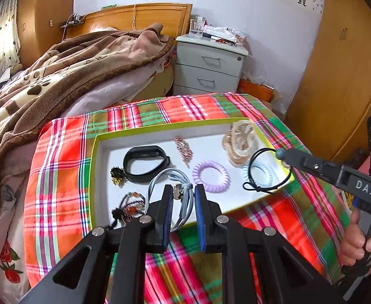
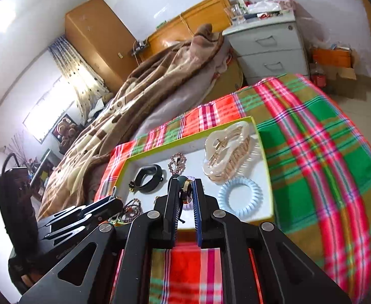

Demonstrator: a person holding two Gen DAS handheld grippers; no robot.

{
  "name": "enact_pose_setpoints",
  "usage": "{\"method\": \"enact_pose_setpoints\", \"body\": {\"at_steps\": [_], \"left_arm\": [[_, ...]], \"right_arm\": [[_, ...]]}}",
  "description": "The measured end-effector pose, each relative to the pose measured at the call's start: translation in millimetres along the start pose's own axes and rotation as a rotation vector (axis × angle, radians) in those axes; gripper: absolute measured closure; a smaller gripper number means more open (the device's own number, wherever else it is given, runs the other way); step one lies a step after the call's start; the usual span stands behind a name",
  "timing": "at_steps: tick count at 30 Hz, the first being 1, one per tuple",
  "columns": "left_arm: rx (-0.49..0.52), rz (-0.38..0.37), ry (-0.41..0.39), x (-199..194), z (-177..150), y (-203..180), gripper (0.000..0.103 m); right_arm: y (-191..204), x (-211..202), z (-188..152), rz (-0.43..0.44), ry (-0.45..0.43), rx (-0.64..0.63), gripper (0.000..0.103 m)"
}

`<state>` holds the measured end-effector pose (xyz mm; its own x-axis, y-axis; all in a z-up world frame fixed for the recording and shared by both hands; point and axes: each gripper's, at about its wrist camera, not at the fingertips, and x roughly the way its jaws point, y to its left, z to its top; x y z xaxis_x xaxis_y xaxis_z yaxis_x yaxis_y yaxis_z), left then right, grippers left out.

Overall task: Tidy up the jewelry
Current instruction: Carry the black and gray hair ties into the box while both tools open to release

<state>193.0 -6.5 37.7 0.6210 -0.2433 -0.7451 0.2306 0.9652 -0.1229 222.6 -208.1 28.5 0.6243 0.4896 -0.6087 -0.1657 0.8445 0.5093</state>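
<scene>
Your right gripper is pinching a black cord hair tie with a round charm, holding it over the right end of the tray on the plaid worktop. The next move, I think, is a release into a free spot. Your left gripper is slightly spread and holds nothing. In the right wrist view the cord is mostly hidden.
</scene>
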Motion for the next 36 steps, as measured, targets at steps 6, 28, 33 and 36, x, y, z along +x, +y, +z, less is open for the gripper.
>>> {"method": "enact_pose_setpoints", "body": {"at_steps": [6,28,33,36], "left_arm": [[-0.026,0.013,0.029,22.0,3.2,12.2,0.085],[-0.027,0.020,0.116,60.0,-5.8,3.5,0.082],[-0.028,0.028,0.119,58.2,-7.2,1.5,0.075],[-0.033,0.033,0.113,55.1,-7.6,1.1,0.072]], "right_arm": [[-2.8,32.5,3.1,-0.015,0.057,0.000,0.092],[0.3,56.8,-4.7,-0.243,0.110,-0.184,0.092],[0.4,53.7,-3.7,-0.250,0.101,-0.191,0.088],[1.3,49.2,-3.9,-0.246,0.088,-0.186,0.086]]}}
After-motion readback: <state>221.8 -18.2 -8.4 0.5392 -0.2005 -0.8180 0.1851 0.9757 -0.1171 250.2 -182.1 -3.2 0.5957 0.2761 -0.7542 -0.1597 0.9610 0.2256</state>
